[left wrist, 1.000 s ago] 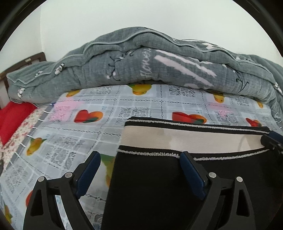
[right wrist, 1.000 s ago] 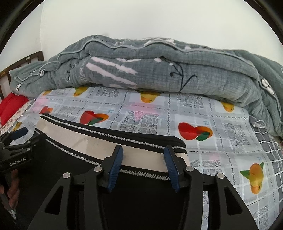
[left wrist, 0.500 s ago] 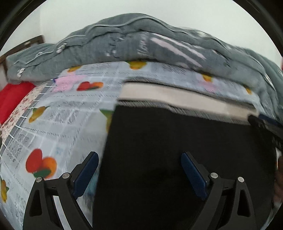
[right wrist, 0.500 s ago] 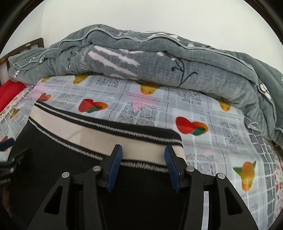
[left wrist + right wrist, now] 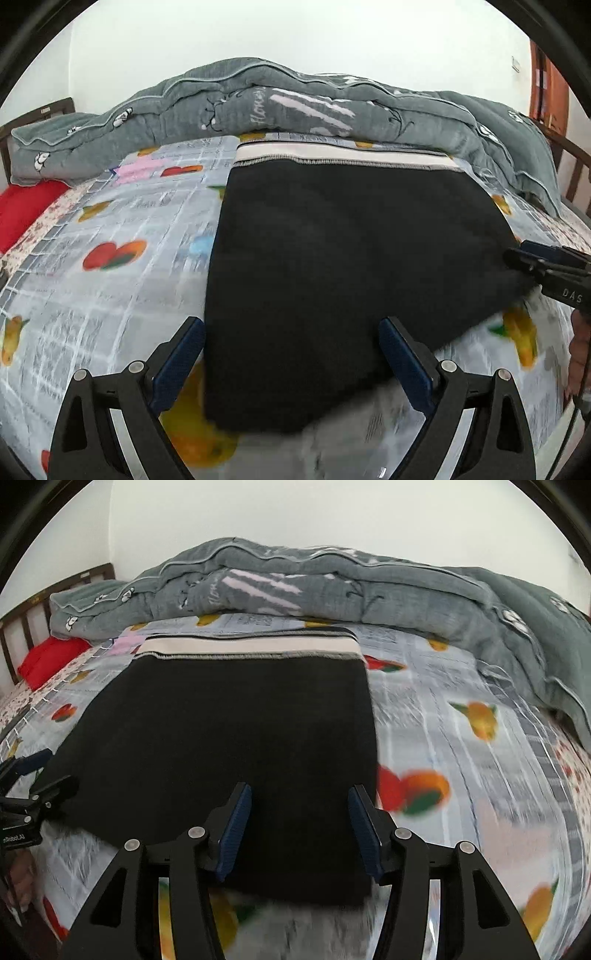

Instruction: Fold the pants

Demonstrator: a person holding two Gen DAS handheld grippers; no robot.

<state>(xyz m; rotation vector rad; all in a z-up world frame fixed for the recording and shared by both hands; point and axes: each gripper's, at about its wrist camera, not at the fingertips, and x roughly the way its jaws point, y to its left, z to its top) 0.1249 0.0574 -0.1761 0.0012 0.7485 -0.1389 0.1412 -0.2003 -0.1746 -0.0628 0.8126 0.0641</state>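
Note:
The black pants (image 5: 332,266) lie folded into a rectangle on the bed, with the cream waistband (image 5: 343,157) at the far edge. They also show in the right wrist view (image 5: 229,738). My left gripper (image 5: 291,354) is open over the near left part of the pants, holding nothing. My right gripper (image 5: 301,830) is open over the near right edge, holding nothing. Each gripper shows at the side of the other's view, the right one (image 5: 546,269) and the left one (image 5: 26,797).
The bed sheet (image 5: 461,738) is grey with a fruit print. A rumpled grey quilt (image 5: 295,103) lies along the far side and wraps down the right (image 5: 535,635). A red pillow (image 5: 22,210) and the dark wooden headboard (image 5: 22,624) are at the left.
Both grippers have pulled back from the waistband toward the near edge of the pants. The right gripper's jaws have opened wider. The pants stay flat on the bed.

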